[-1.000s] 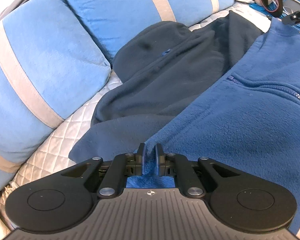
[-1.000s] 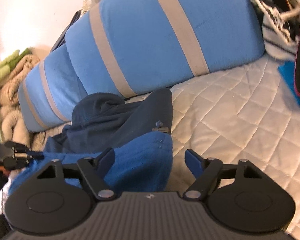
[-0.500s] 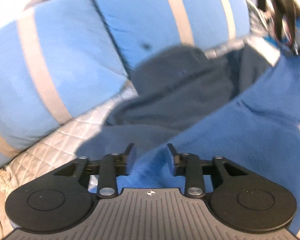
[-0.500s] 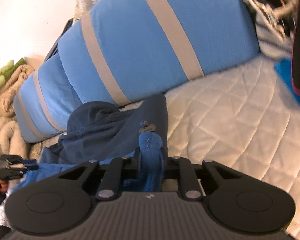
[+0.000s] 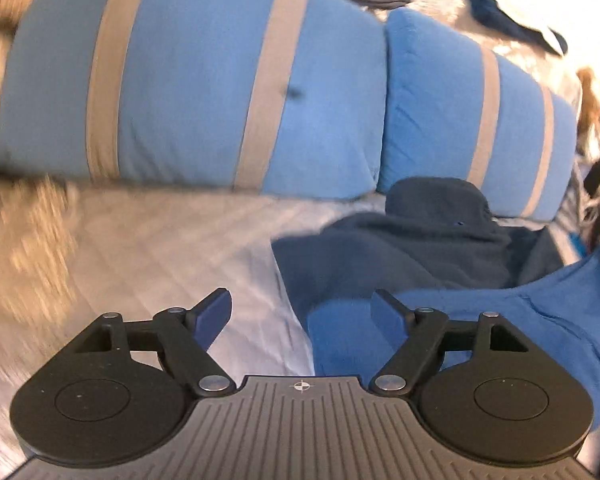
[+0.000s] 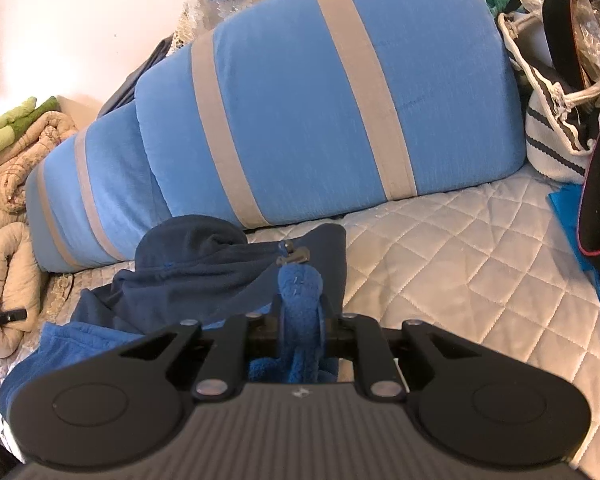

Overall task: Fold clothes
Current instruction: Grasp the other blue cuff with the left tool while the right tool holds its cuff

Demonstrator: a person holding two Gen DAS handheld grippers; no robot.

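A: Spread across the quilted bed [image 6: 460, 248]: blue fleece jacket [image 5: 520, 320], navy lining [image 5: 400, 256] turned outward, metal zipper pull [image 6: 294, 255] showing, against striped blue cushions [image 6: 320, 112].

B: Right gripper [image 6: 300, 312] pinching a bunched blue fold; left gripper [image 5: 302, 312] opening, fabric edge between unpressed fingers [image 5: 214, 314]. No legible labels.

Fleece jacket [image 6: 204, 280] on quilted bedspread [image 6: 440, 264], before two striped cushions [image 6: 320, 112]
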